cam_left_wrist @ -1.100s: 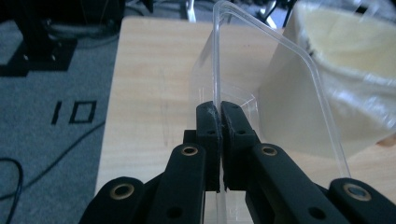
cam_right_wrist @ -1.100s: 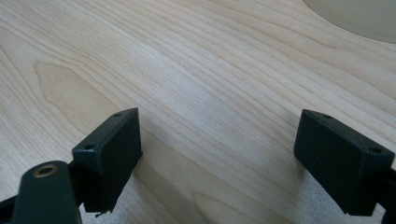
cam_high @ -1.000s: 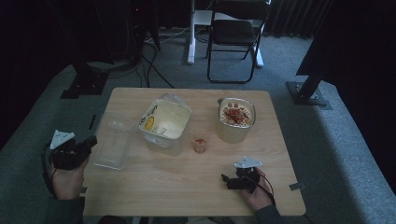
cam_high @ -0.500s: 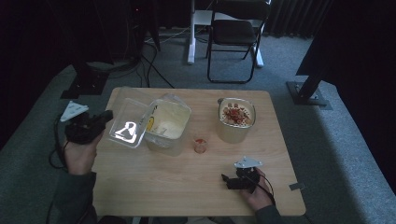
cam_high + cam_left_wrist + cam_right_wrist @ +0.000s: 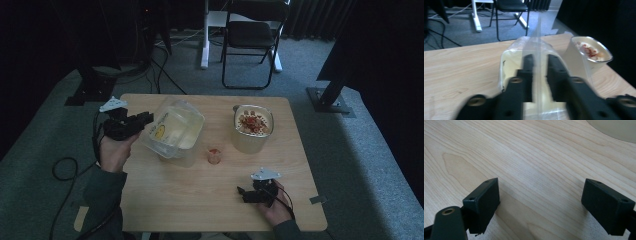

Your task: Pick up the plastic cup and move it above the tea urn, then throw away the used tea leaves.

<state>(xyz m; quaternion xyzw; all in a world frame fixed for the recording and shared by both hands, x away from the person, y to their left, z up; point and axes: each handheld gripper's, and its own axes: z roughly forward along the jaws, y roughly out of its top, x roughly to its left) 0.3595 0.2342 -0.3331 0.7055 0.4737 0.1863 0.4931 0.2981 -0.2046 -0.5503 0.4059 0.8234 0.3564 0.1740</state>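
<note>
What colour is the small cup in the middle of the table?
The small cup looks clear with a red or orange top; it shows best in the high view.

High view overlooks table (image 5: 200, 200), claw cameras close, sharing tabletop

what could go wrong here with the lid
1. The left gripper has just been opening its jaws with the lid edge between them; the lid lies tilted over the tub, so it may slide off rather than seat.
2. The small cup stands close beside the tub; a slipping lid or a push to seat it could tip it.
</note>
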